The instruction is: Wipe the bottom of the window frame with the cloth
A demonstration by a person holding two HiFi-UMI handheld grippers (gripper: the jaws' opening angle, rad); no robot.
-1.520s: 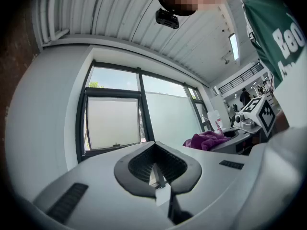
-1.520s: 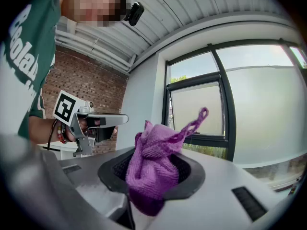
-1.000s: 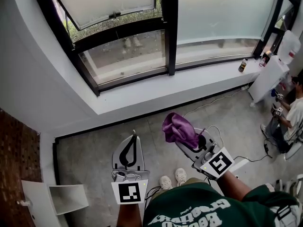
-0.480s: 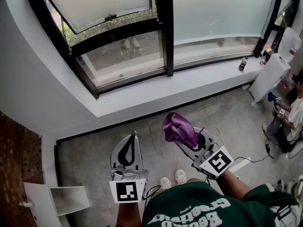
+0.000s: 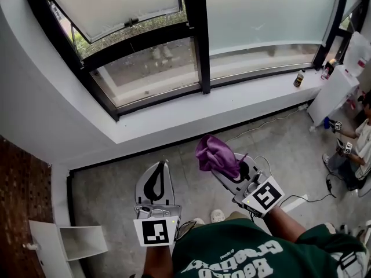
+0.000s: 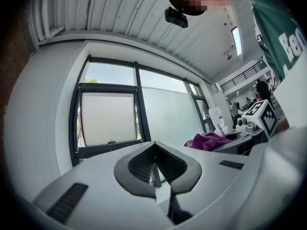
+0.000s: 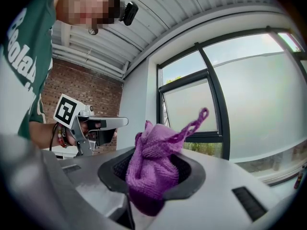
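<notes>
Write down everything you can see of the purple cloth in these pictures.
The purple cloth looks like knitted fabric, bunched into a crumpled lump with a thin loop sticking up from its top. It is clamped between the jaws of the right gripper, which holds it in the air above the floor, short of the window frame. Nothing else touches it.

Concrete floor [image 5: 116, 184], white cable [image 5: 262, 125], sill [image 5: 174, 121] with bottle [image 5: 299, 78]

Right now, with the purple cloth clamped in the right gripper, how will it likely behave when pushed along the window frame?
Probably floppy: the purple cloth bunches and droops over the shut jaws of the right gripper. Its open knit and thin loop sticking up suggest it is light. It would likely fold and drag rather than slide flat.
</notes>
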